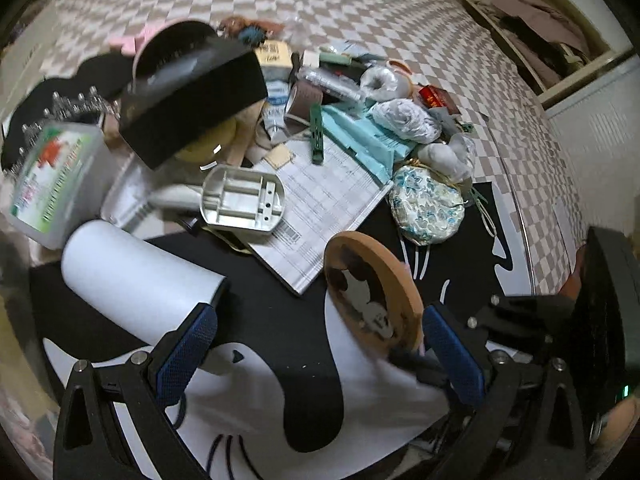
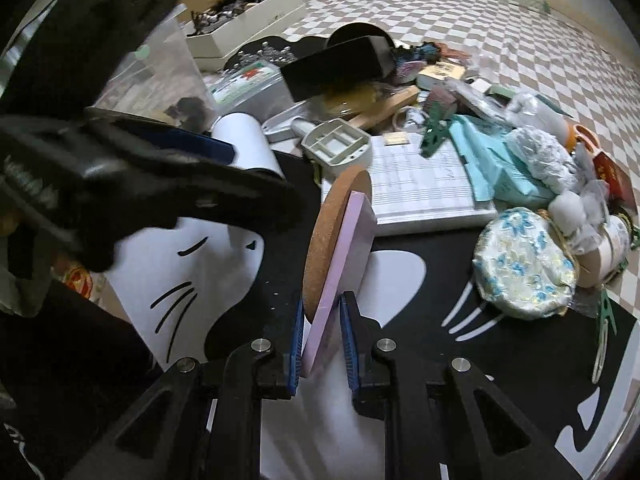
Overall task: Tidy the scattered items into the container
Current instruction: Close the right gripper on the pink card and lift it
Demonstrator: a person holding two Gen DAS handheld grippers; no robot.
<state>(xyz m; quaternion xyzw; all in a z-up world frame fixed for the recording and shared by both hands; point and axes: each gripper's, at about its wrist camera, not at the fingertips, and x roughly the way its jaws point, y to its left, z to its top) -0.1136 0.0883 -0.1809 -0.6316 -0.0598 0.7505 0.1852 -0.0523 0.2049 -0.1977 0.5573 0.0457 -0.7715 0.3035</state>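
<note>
My right gripper [image 2: 320, 344] is shut on a round cork coaster [image 2: 334, 224] and a flat pink pad [image 2: 344, 264], held together on edge above the black-and-white mat [image 2: 500, 356]. The coaster's printed face shows in the left wrist view [image 1: 370, 292]. My left gripper [image 1: 320, 344] is open and empty, its blue pads [image 1: 186, 354] wide apart; the coaster stands just inside its right pad. A white cylinder [image 1: 136, 280] lies just beyond its left finger. A heap of scattered items [image 1: 320, 128] lies beyond on the checkered floor.
A floral pouch [image 2: 524, 264], a paper sheet [image 1: 320, 192], a grey plastic base [image 1: 244, 198], a black box [image 1: 192, 100], a labelled tub [image 1: 52, 180], green clips and teal packs. A clear bin [image 2: 160, 76] and a white tray [image 2: 248, 24] at the left.
</note>
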